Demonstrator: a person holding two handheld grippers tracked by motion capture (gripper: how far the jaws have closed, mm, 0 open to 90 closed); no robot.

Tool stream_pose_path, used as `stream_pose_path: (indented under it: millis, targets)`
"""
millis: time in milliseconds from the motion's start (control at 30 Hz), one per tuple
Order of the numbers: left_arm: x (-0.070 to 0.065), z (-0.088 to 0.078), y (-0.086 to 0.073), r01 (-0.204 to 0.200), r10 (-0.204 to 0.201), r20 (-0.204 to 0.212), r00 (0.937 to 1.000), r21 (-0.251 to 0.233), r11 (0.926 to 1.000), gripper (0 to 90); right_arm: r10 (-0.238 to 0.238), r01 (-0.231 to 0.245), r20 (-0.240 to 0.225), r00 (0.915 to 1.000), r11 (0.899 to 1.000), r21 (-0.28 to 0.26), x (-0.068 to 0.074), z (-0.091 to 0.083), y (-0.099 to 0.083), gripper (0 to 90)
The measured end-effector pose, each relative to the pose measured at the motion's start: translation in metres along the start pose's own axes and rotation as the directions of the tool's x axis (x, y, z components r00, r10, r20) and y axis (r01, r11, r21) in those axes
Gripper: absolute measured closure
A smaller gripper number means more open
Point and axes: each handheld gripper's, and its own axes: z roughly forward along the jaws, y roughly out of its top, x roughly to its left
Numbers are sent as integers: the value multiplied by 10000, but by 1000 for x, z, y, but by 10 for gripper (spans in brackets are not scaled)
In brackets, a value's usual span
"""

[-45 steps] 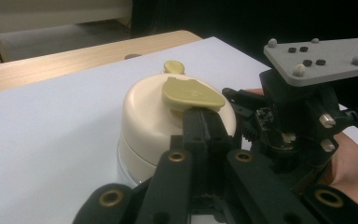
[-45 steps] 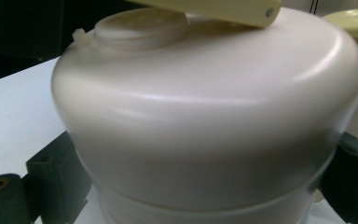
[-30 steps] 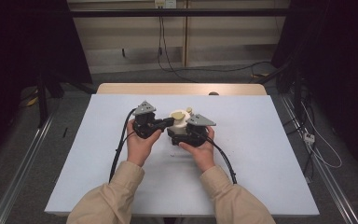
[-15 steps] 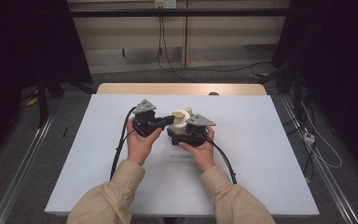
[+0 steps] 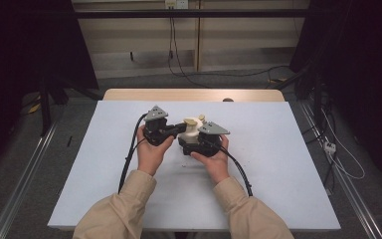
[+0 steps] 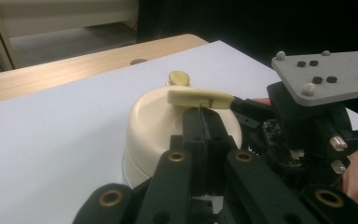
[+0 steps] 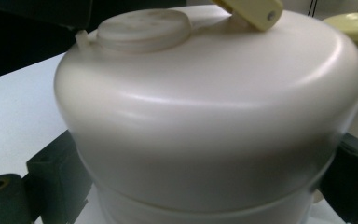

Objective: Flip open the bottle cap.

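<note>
A cream round container (image 5: 191, 131) with a domed lid stands in the middle of the white table (image 5: 278, 174). A pale yellow tab (image 6: 199, 97) and a yellow knob (image 6: 179, 77) sit on its lid. My right gripper (image 7: 200, 175) is shut on the container (image 7: 205, 107), one black jaw at each side of its lower wall. My left gripper (image 6: 200, 117) comes in from the left with its jaws pressed together, tips right under the near end of the tab. Whether they pinch the tab I cannot tell. In the high view the left gripper (image 5: 180, 128) and the right gripper (image 5: 195, 140) sit close together.
A wooden strip (image 5: 194, 94) runs along the table's far edge, with a small dark spot (image 5: 227, 99) on it. Black cables (image 5: 129, 164) trail from both grippers toward the near edge. Metal rails (image 5: 348, 199) and loose cables lie on the floor beside the table.
</note>
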Motion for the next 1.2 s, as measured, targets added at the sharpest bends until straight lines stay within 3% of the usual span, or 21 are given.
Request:
stream_pose_path:
  millis: [1200]
  targets:
    - [0, 7, 10, 76, -78, -130, 9999, -110, 9999, 900, 43, -43, -10, 10000, 10000, -11, 0, 0, 0, 50]
